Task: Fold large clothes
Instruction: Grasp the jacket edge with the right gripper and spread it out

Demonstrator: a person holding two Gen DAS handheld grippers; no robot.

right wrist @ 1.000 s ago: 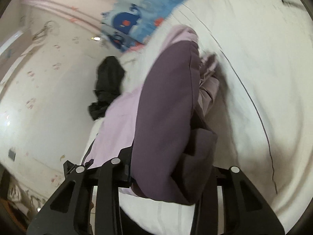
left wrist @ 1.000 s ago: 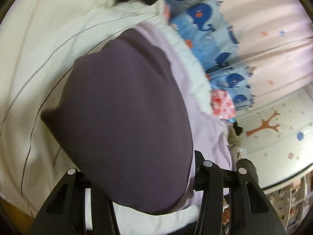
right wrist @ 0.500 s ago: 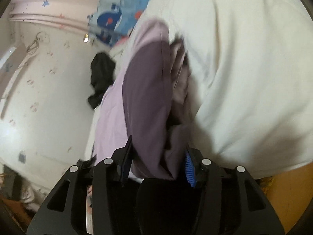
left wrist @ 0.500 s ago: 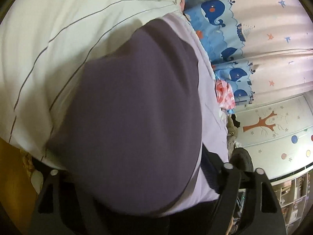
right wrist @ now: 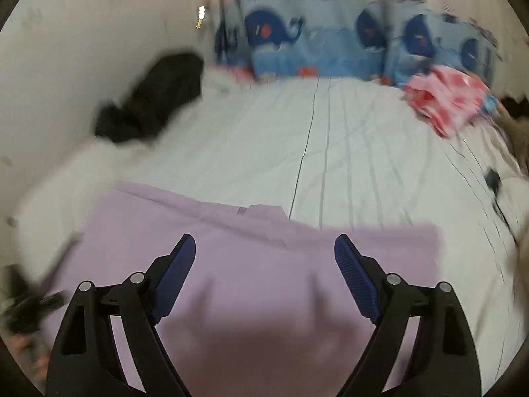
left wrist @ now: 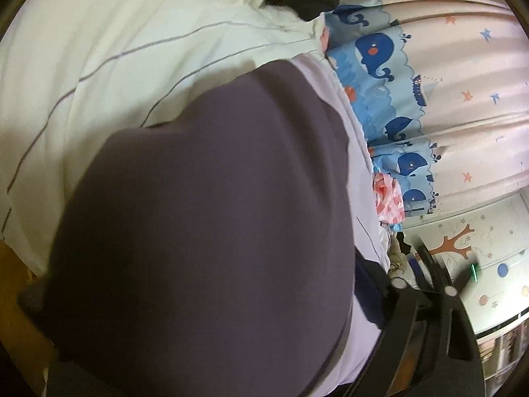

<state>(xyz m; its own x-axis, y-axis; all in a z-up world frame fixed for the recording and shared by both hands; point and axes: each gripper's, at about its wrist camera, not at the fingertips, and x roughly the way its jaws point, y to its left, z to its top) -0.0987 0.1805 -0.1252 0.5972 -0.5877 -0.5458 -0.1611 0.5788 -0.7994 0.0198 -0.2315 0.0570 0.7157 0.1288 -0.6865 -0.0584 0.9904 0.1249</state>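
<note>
- Letting go is what marks this moment: your right gripper (right wrist: 264, 254) stands with its jaws wide apart and nothing between the blue pads (right wrist: 177, 273), where half a second ago they were pinched on a bunch of dark purple cloth. Those jaws have just been opening.
- Your left gripper (left wrist: 211, 347) has likewise just been opening. Its near finger (left wrist: 426, 324) shows at the lower right, the other is hidden under the cloth, and the spread looks wide. The garment (left wrist: 205, 225) still drapes over and between the jaws, but I see no pad pressing on it, so I read this one as released too.
- From the right wrist view, the garment (right wrist: 251, 284) lies flat on the white striped bedsheet (right wrist: 330, 152), lilac side up, near the front edge of the bed and directly under your right gripper. A second ago it hung bunched from both grippers, clear of the sheet.
- For the task, this reads as one fold laid down and dropped. The far edge looks fairly straight, though the picture is blurred.
- A black garment (right wrist: 152, 99) and a pink patterned cloth (right wrist: 446, 99) sit well apart, near the whale-print curtain (right wrist: 314, 49).
- Judge next whether another fold is needed before you reach for a fresh edge.
</note>
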